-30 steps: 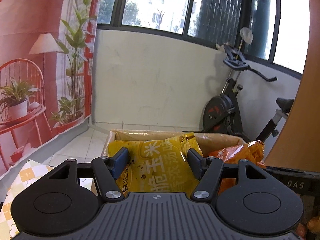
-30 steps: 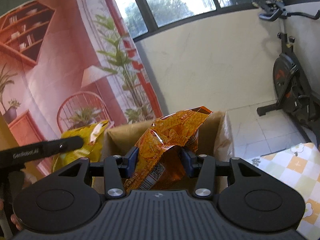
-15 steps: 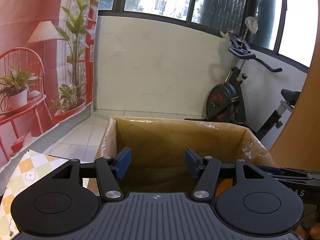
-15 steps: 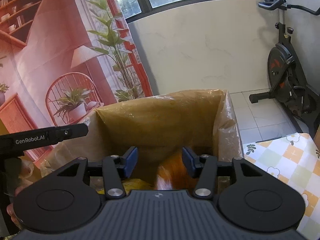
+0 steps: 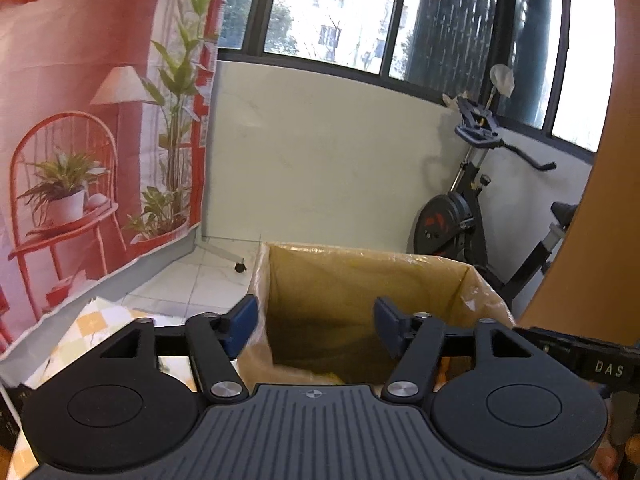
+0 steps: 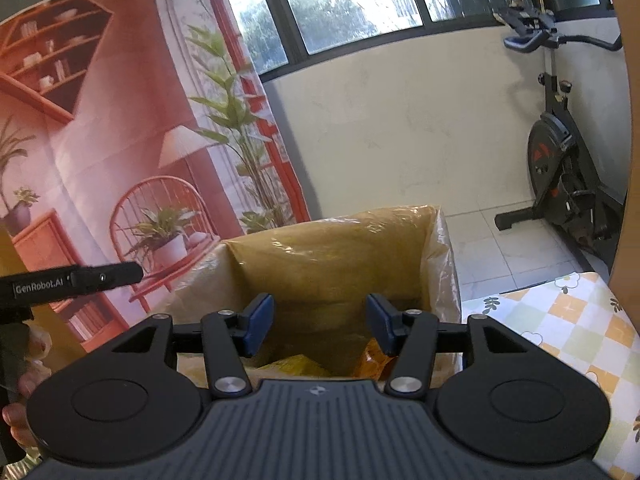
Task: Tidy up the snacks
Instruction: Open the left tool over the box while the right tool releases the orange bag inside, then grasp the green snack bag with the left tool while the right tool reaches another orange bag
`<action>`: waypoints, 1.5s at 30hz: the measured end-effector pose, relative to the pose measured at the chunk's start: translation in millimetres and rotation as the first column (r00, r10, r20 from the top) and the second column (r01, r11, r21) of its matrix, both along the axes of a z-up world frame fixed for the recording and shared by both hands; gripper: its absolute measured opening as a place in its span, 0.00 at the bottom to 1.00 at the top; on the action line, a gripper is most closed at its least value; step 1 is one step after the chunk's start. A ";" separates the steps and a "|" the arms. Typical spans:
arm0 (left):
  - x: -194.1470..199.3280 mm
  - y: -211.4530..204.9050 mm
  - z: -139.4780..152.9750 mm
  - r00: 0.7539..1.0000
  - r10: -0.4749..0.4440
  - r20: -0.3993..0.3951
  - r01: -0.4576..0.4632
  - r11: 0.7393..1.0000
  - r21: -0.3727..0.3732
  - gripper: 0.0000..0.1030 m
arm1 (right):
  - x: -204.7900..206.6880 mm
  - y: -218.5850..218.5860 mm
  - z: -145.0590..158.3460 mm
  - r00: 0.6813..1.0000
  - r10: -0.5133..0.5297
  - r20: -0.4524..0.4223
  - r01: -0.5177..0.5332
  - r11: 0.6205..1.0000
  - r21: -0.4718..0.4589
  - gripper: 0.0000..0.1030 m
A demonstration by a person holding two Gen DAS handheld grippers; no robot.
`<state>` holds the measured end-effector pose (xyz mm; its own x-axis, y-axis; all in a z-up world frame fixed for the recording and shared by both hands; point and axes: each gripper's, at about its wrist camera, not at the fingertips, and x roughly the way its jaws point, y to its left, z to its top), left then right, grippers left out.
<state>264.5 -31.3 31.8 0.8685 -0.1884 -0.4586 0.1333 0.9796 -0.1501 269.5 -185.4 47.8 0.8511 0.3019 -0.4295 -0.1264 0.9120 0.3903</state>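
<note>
By the window wall, our box [image 6: 332, 256] now holds both snack bags [image 6: 372, 356] we just dropped, and our left fingers [image 5: 240, 322] and right fingers [image 6: 260, 322] hang wide open, empty.

Brown box [image 6: 340, 264], yellow packet [image 6: 294, 364], orange packet [image 6: 370, 360], orange-checked floral tablecloth [image 6: 560, 320].

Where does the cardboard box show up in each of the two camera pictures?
Left wrist view: the cardboard box sits low and centre, just beyond the open fingers.
Right wrist view: the cardboard box is again low and centre, with snack bags inside.
Shared landmark: the exercise bike, right of the box in both.
</note>
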 end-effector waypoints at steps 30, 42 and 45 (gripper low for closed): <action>-104.6 33.3 -59.1 0.991 0.021 -0.134 -0.030 0.997 -0.066 0.75 | -127.9 34.4 -22.1 0.999 -0.024 0.026 0.024 1.000 0.012 0.55; -115.0 42.3 -80.6 0.984 0.038 -0.172 -0.055 0.994 -0.097 0.77 | -132.0 47.5 -30.4 1.000 0.016 0.016 -0.015 0.999 -0.036 0.55; -111.6 43.0 -88.8 0.981 0.040 -0.190 -0.060 0.993 -0.097 0.77 | -127.2 50.5 -37.2 1.000 0.025 0.003 -0.025 0.999 -0.043 0.55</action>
